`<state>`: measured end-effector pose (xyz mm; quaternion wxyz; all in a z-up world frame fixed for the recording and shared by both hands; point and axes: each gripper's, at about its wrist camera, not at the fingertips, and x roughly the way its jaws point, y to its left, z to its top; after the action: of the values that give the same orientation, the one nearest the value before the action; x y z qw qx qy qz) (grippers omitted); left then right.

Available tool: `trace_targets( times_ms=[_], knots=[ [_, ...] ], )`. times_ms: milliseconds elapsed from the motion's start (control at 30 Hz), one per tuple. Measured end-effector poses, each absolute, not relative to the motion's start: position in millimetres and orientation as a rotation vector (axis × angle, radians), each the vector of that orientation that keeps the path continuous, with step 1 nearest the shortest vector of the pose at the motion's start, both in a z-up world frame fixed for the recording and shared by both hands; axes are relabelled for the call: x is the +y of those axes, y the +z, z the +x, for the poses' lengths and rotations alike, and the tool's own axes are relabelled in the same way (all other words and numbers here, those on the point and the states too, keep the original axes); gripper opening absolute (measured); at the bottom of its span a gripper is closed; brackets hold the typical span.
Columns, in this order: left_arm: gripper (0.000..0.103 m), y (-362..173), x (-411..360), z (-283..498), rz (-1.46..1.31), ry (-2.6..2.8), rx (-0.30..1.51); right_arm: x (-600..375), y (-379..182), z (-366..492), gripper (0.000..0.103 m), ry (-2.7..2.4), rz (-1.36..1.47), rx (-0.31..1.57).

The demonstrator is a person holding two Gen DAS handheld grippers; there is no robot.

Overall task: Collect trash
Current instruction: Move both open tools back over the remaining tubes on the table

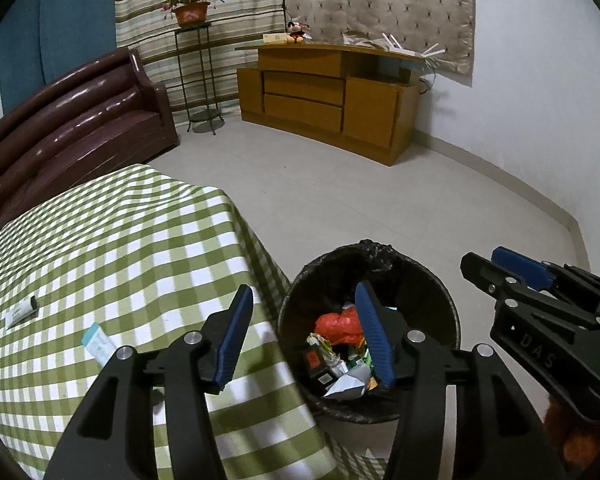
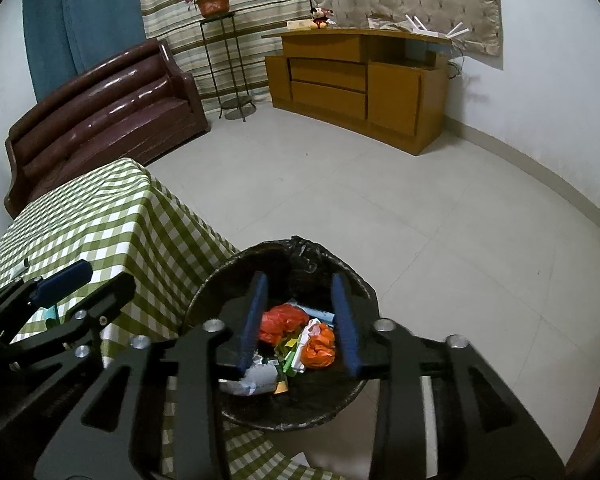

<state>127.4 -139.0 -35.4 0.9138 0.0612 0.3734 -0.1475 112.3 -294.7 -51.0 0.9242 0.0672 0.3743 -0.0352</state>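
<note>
A round bin [image 1: 428, 292] with a black liner stands on the floor beside the table. It holds orange plastic [image 1: 336, 322], wrappers and paper. My left gripper [image 1: 305, 292] is open and empty, one finger over the table edge, the other over the bin. My right gripper [image 2: 300, 280] hangs over the bin [image 2: 220, 276], jaws apart with nothing between them; orange bags [image 2: 278, 322] and crumpled paper lie below it. On the green checked tablecloth [image 1: 120, 240] lie a small white tube [image 1: 22, 312] and a pale blue packet [image 1: 98, 342]. Each gripper appears in the other's view: right gripper [image 1: 496, 264], left gripper [image 2: 96, 280].
A brown leather sofa [image 1: 80, 120] stands behind the table. A wooden cabinet [image 1: 328, 100] sits against the far wall, next to a metal stand with a potted plant [image 1: 190, 10]. Pale tiled floor [image 1: 380, 200] lies between the bin and the cabinet.
</note>
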Motion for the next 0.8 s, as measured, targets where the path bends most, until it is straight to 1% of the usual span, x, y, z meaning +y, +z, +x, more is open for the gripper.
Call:
trace_targets(
  times_ms=[167, 267, 667, 800],
  knots=[
    [0.057, -30, -114, 121, 0.114, -0.268, 0.764, -276, -48, 114, 0.036, -0.037, 0.121, 0.77],
    [0.061, -27, -97, 118, 0.107, -0.237, 0.764, -260, -46, 116, 0.036, -0.004, 0.107, 0.772],
    [0.061, -30, 8, 107, 0.059, -0.037, 0.793, -184, -33, 124, 0.038, 0.139, 0.04, 0.77],
    [0.064, -31, 43, 109, 0.026, 0.02, 0.8, -160, -30, 129, 0.038, 0.173, 0.017, 0.767]
  ],
)
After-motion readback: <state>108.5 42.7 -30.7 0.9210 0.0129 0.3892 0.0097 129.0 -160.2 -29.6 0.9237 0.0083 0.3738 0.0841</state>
